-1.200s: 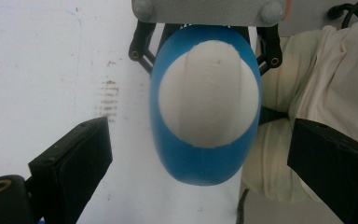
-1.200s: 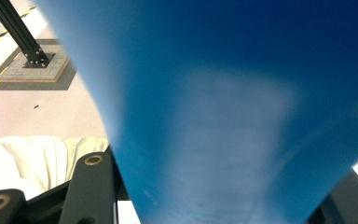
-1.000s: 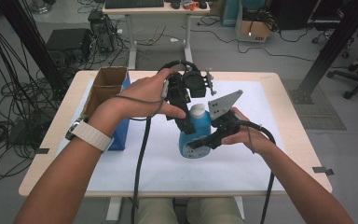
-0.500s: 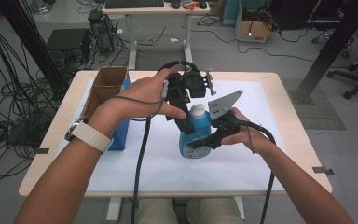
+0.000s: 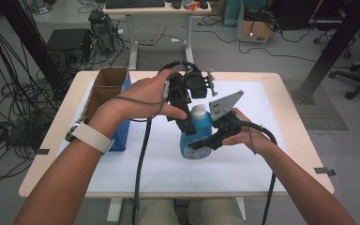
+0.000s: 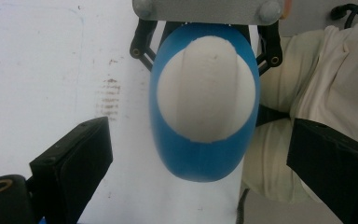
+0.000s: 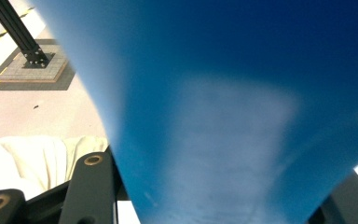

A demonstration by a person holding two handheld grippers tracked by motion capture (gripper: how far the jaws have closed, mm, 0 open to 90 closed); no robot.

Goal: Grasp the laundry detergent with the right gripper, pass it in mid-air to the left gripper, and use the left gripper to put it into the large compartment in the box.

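A blue bottle (image 5: 201,127) with a white cap (image 5: 198,111) stands upright on the white mat (image 5: 262,108) in the middle of the table. My right gripper (image 5: 202,143) comes in from the right and is shut on the bottle's lower body; in the right gripper view the blue bottle (image 7: 223,116) sits tight between the jaws of my right gripper (image 7: 219,207). My left gripper (image 5: 190,123) hangs over the bottle, pointing down at it. In the left gripper view the cap (image 6: 205,91) lies straight ahead, and my left gripper (image 6: 203,175) is open, its jaws wide on either side and clear of the bottle (image 6: 200,158).
An open cardboard box (image 5: 104,86) stands at the table's left, with a blue object (image 5: 122,136) against its near side. The person's lap (image 6: 317,93) is below the table's front edge. A desk (image 5: 168,7), cables and a black frame post (image 5: 328,51) are beyond the table.
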